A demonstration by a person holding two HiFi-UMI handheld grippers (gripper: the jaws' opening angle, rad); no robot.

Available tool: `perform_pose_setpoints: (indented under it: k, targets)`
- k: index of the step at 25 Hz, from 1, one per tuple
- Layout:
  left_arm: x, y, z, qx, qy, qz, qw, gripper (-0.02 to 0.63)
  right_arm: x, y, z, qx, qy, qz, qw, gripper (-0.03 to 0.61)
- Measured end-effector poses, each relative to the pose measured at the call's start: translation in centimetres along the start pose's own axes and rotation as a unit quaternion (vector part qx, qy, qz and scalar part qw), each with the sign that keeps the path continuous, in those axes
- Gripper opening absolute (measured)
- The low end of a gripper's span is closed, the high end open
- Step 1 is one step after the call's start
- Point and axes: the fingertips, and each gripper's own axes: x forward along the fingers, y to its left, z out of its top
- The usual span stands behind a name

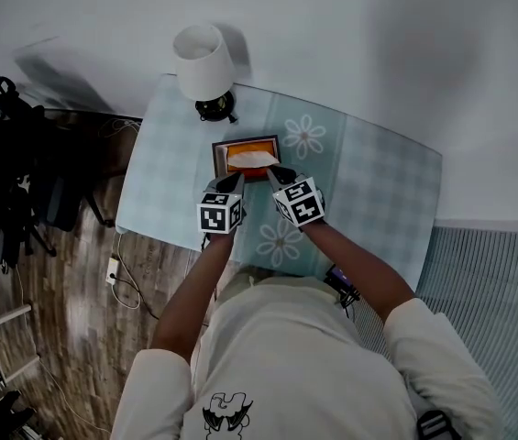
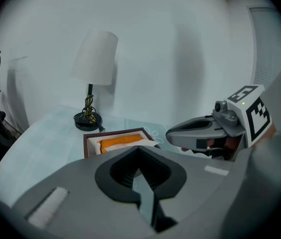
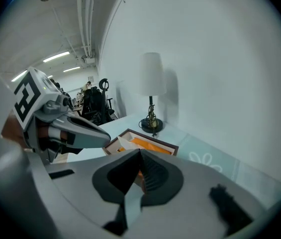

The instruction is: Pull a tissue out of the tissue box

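The tissue box (image 1: 245,159) has a dark brown frame and an orange top, and a white tissue (image 1: 255,158) sticks out of its slot. It stands on the table with the pale blue checked cloth (image 1: 378,191). My left gripper (image 1: 236,181) is shut and empty, its tip just short of the box's near left corner. The shut, empty right gripper (image 1: 276,170) points at the near right corner. In the left gripper view the box (image 2: 114,142) lies just beyond my closed jaws (image 2: 139,150). In the right gripper view the box (image 3: 147,144) sits past the jaws (image 3: 140,153).
A table lamp (image 1: 203,62) with a white shade stands just behind the box. Black chairs and gear (image 1: 11,172) crowd the wooden floor at the left, where a power strip (image 1: 112,269) lies. The table's near edge (image 1: 240,257) is close to the person's body.
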Motion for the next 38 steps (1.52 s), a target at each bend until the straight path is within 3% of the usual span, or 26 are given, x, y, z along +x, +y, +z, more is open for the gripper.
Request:
perform_pose_setpoints:
  k: [5,7,8,11,15,23,27,38]
  targets:
    - [0.6,0.4,-0.3,0.001,0.011,-0.001,0.9999,0.006,1.7,-0.3,-0.9,-0.013,0.032,-0.001,0.999,0.015]
    - [0.6,0.4,-0.2,0.001,0.010,-0.002,0.9999,0.006,2.1,-0.7,-1.5,-0.015,0.046,-0.005,0.999,0.126]
    - [0.6,0.5,-0.2,0.000,0.010,-0.002,0.9999,0.006,2.3,-1.1,-1.8,-0.015,0.053,-0.010,0.998,0.148]
    - [0.6,0.5,-0.2,-0.002,0.010,-0.003,0.9999,0.006,2.6,-2.6,-2.9,-0.007,0.069,-0.025,0.997,0.179]
    - [0.5,0.7,-0.2,-0.004,0.009,-0.004,0.9999,0.006,3.8,-2.8,-3.9,0.019,0.096,0.002,0.995,0.202]
    - [0.3,0.6,-0.1,-0.010,0.008,-0.008,0.9999,0.006,5.3,-2.4,-3.7,-0.001,0.117,0.004,0.993,0.182]
    - [0.3,0.6,-0.1,-0.016,0.004,-0.009,0.9998,0.006,5.3,-2.8,-3.9,0.004,0.119,-0.014,0.993,0.024]
    - [-0.4,0.3,-0.1,-0.013,-0.004,-0.010,0.9999,0.006,3.4,-1.5,-2.1,0.025,0.083,-0.007,0.996,0.015]
